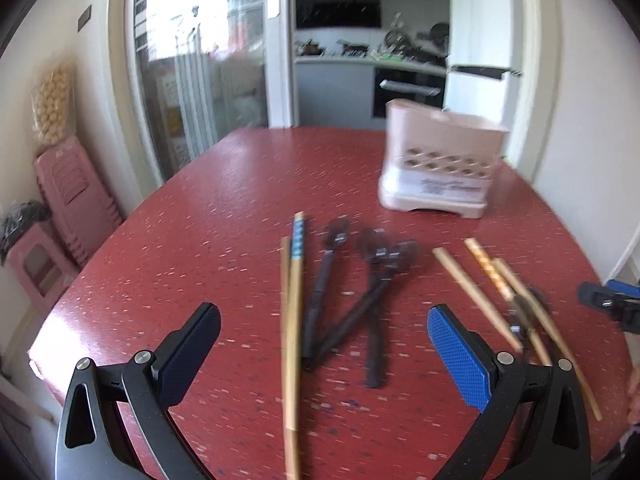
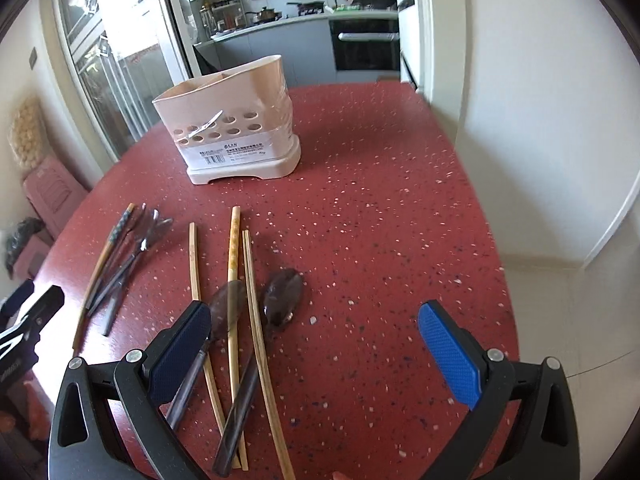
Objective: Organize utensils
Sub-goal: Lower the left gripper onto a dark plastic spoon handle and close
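My left gripper is spread wide, both blue-padded fingers hanging over the red speckled tabletop with nothing between them and nothing touched. Just ahead of it lie the two long bamboo chopsticks with a blue-patterned end, side by side, and right beside them the three dark plastic spoons, handles crossing in a loose fan. This view is smeared by blur, so fine detail is lost.

My right gripper is spread just as wide and empty. Its left finger hangs over the second cluster: three pale bamboo chopsticks running roughly lengthwise, with two dark brown translucent spoons tangled among them, one bowl beside the rightmost stick, the other lying under the middle one. Its right finger is over bare table.

The beige plastic utensil holder with round holes and a white label stands upright at the far side of the table, well apart from both clusters, its open top divided into compartments.

Open room: bare red surface to the right of the holder and to the right of my right gripper, out to the curved table edge, with pale floor tiles beyond. To my left, bare table out to the near-left edge, pink plastic stools stacked past it.
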Motion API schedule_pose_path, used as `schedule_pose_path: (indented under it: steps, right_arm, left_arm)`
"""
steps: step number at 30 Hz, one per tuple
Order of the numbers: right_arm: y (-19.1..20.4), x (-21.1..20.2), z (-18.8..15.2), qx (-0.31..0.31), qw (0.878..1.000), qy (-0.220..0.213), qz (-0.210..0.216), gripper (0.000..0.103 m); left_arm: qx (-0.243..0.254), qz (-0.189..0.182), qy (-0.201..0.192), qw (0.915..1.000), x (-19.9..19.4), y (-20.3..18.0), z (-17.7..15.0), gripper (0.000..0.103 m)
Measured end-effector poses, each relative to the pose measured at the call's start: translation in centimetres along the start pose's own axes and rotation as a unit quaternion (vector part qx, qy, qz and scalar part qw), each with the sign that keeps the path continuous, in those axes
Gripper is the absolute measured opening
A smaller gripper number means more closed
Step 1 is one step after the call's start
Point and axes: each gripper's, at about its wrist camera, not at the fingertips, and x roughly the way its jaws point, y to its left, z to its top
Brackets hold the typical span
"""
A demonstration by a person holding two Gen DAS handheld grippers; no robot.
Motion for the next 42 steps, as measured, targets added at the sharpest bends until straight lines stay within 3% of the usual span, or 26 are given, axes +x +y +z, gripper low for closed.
schedule_pose_path:
  steps: [2,5,7,14,18,23,24,29,36,38,39,42]
  right_arm:
    - [0.1,0.3,0.5,-0.015,1.000,-0.001,0.001,0.103]
    - [1.2,1.3,1.2,-0.076,0.996,0.053,0.019,0.103]
    - [2.0,1.8,1.4,-0.108,0.991,0.080,0.006,0.103]
    - [2.3,3.3,3.3,-0.115,0.983,0.138,0.044,0.098]
    - [3.2,4.4,4.2,-0.125,0.976,0.167,0.058,0.079]
    - [3.4,6.9,4.8,-0.099,0.966,0.220,0.089,0.053]
    - [3.3,7.5,4.9,-0.090,0.964,0.233,0.095,0.049]
    - [3.4,8.7,5.3,-0.085,0.957,0.255,0.106,0.036]
    - [5.5,9.2,5.6,-0.141,0.947,0.273,0.092,0.030]
    - [6.0,9.5,5.6,-0.153,0.944,0.280,0.090,0.025]
    - [6.3,9.6,5.7,-0.156,0.941,0.284,0.091,0.020]
    - [6.6,10.1,5.9,-0.158,0.937,0.296,0.094,0.006]
  left_arm:
    - [-0.007,0.008,0.014,0.9998,0.9,0.8,0.4,0.103]
    - [0.000,-0.005,0.034,0.9994,1.8,0.9,0.7,0.103]
    - [0.025,-0.013,0.040,0.9988,2.2,0.1,0.7,0.103]
    - [0.089,-0.066,0.074,0.9911,3.4,-2.8,2.0,0.101]
    - [0.111,-0.094,0.100,0.9843,4.9,-4.2,2.9,0.086]
    - [0.141,-0.112,0.127,0.9754,6.3,-5.7,3.3,0.085]
    - [0.146,-0.113,0.130,0.9742,6.4,-5.9,3.2,0.080]
    - [0.157,-0.118,0.154,0.9684,7.5,-6.5,3.0,0.075]
    - [0.140,-0.131,0.180,0.9649,9.1,-6.2,3.3,0.065]
    - [0.135,-0.136,0.185,0.9638,9.3,-6.0,3.5,0.054]
    - [0.135,-0.139,0.189,0.9625,9.4,-6.0,3.6,0.041]
    - [0.123,-0.148,0.195,0.9617,9.5,-5.8,3.6,0.039]
